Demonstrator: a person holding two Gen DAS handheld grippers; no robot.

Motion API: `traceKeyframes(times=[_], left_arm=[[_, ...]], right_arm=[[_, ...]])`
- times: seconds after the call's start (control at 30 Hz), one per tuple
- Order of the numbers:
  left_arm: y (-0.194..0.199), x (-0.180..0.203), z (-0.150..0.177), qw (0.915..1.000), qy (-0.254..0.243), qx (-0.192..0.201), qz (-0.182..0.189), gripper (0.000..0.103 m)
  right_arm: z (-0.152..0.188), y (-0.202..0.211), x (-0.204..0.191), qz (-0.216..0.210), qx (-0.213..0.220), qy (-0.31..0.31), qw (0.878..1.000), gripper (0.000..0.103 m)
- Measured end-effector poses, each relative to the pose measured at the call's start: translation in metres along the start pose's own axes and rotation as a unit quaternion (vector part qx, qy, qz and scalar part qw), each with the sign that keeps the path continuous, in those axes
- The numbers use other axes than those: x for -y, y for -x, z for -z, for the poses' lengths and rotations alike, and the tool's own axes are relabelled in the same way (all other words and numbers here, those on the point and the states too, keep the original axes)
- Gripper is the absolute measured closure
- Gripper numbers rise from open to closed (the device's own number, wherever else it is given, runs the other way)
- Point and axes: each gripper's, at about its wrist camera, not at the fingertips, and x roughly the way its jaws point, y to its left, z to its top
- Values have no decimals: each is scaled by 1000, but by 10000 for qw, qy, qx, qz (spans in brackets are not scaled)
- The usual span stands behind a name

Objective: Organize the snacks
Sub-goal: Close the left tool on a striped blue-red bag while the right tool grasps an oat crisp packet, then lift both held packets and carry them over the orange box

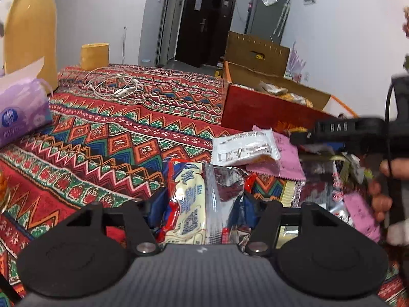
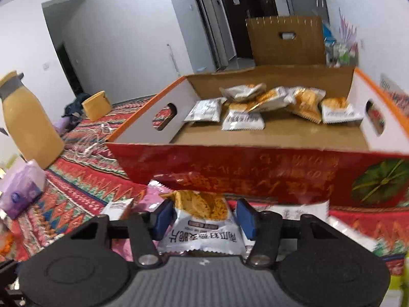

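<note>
In the left wrist view my left gripper (image 1: 202, 204) is shut on a cream and red snack packet (image 1: 189, 204), low over the patterned tablecloth (image 1: 115, 133). Loose packets lie ahead: a white one (image 1: 245, 148) and pink ones (image 1: 286, 158). The right gripper's body (image 1: 340, 133) shows at the right, held by a hand. In the right wrist view my right gripper (image 2: 203, 220) is shut on a white and orange snack packet (image 2: 202, 220), just in front of the red cardboard box (image 2: 255, 168). Several similar packets (image 2: 268, 105) lie inside the box at its far side.
A yellow thermos (image 2: 28, 125), a yellow cup (image 2: 97, 105), a purple tissue pack (image 2: 20, 189) and a white cable (image 1: 115, 84) are on the table's left side. The box's raised flap (image 2: 286, 41) stands behind it. More loose packets (image 1: 358, 204) lie at the right.
</note>
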Motion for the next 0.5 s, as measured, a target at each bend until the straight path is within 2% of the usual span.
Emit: traceKeyframes(times=[0.07,0.13,0.33,0.5], left_arm=[[2,-4,-1,9999,141,25,70,43],[6,-7,-2,9996,248,131,74,43],[31,-5,0,9986,307,366,220,43],[80,10,10,9961,438,348,675,43]], right_arm=[[3,3,-3,27,14,125,9999,60],[6,11,-8,93,30,181,9998,64],[27,68,-27,359,437,691,9960,64],[68,144,-40,536,902,820,9911,64]])
